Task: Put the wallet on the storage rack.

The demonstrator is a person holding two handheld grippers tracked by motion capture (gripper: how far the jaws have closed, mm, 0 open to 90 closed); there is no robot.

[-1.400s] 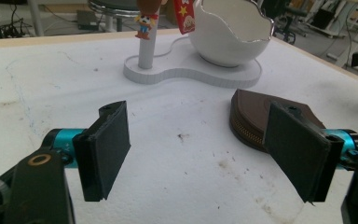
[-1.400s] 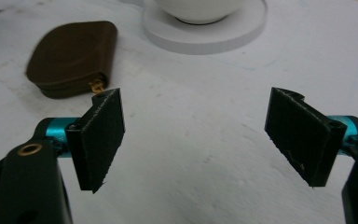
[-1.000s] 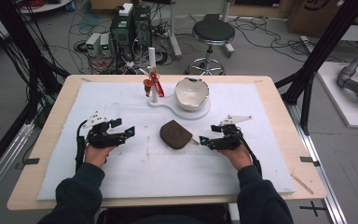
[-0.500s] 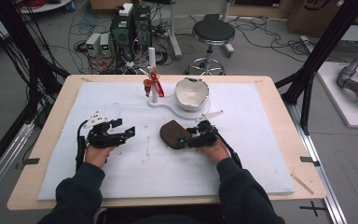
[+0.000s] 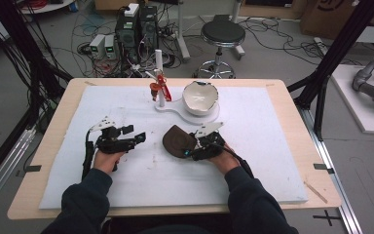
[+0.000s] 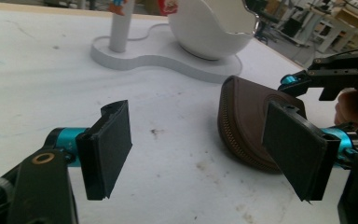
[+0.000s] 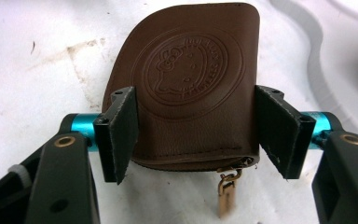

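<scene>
The right gripper (image 5: 189,150) has slid across the desk (image 5: 292,117) to the brown pouch (image 5: 177,141), from a spot well off to the pouch's right. Its jaws have just been closing in, and the pouch is now between them.

The desk is covered by a white mat (image 5: 263,146). At the back of the mat sits a white stand (image 5: 175,106) with a white bowl (image 5: 199,97) and a post (image 5: 159,78).

The pouch lies flat near the middle of the desk, in front of the bowl. A round stamp on the pouch (image 7: 186,70) shows a cat face with a bow. There are letters around it, too faint to read. A gold zip pull (image 7: 224,191) hangs from the near edge.

In the right gripper view, the jaws stand one on each side of the pouch. They sit very close to its edges and do not yet squeeze it.

The left gripper (image 5: 139,139) rests to the left of the pouch. Its jaws are wide apart and hold nothing.
</scene>
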